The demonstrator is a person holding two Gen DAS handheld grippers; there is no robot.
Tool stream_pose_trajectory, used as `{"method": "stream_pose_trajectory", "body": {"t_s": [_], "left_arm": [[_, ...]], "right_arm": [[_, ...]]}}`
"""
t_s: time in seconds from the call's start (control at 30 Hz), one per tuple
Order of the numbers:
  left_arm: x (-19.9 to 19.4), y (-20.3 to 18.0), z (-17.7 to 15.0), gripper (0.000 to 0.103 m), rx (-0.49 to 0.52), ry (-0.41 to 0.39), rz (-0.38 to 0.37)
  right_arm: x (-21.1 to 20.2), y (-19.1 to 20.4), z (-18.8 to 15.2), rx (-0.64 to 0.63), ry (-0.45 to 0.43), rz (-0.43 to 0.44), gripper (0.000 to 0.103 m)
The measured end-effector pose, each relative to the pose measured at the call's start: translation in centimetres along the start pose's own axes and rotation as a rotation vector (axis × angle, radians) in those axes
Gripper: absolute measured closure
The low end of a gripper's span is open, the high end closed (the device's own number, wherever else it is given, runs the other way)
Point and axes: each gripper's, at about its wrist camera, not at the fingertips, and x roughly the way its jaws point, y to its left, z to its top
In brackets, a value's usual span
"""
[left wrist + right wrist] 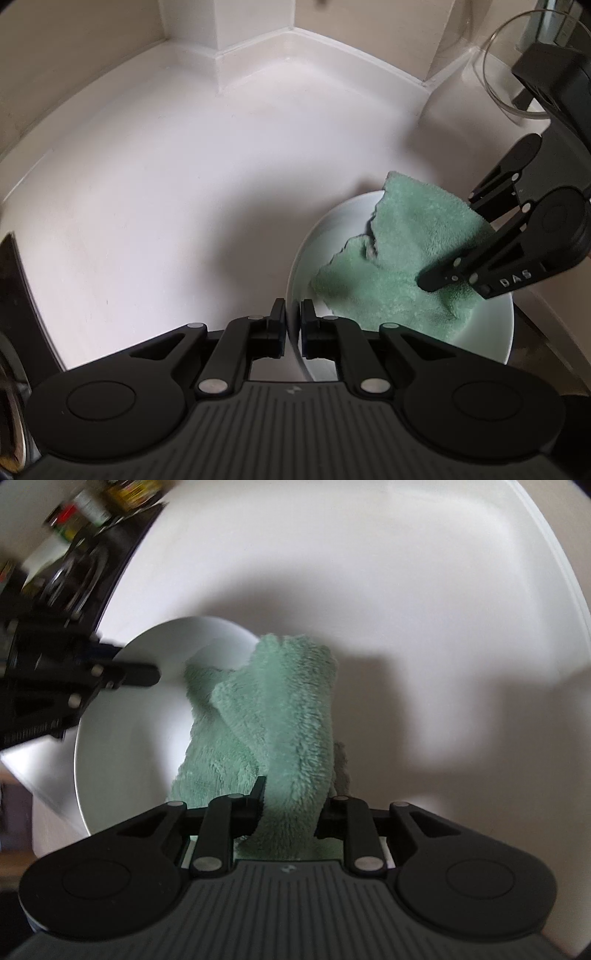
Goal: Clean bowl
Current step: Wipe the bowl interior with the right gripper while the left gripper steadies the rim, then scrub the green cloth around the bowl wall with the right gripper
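A white bowl (491, 332) stands on a white counter (166, 184). My left gripper (293, 325) is shut on its near rim, one pad inside the wall and one outside. A fluffy green cloth (406, 240) lies crumpled in the bowl and hangs over its far edge. My right gripper (448, 240) reaches in from the right, shut on the cloth. In the right wrist view the cloth (280, 709) bunches up between the right gripper's (291, 797) fingers. There the bowl (122, 746) sits to the left, with the left gripper (147, 674) on its rim.
A clear glass bowl (495, 55) stands at the back right by the wall. The counter ends in a stepped wall corner (221, 48) at the back. A dark hob edge (14, 295) borders the counter on the left, with blurred bottles (81, 506) beyond.
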Motion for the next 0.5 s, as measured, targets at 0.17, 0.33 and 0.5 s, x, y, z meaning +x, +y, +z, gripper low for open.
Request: {"method": "stream_pose_trajectory", "body": {"t_s": [0.17, 0.33, 0.5], "left_arm": [[0.8, 0.4, 1.1, 0.094, 0.014, 0.030, -0.034], [0.7, 0.0, 0.7, 0.099, 0.030, 0.044, -0.026], [0.1, 0.1, -0.6, 0.096, 0.016, 0.040, -0.017]], "right_arm": [[0.1, 0.5, 1.0, -0.171, 0.032, 0.011, 0.084], [0.5, 1.0, 2.9, -0.336, 0.100, 0.014, 0.082], [1.0, 1.8, 5.6, -0.443, 0.086, -0.036, 0.081]]}}
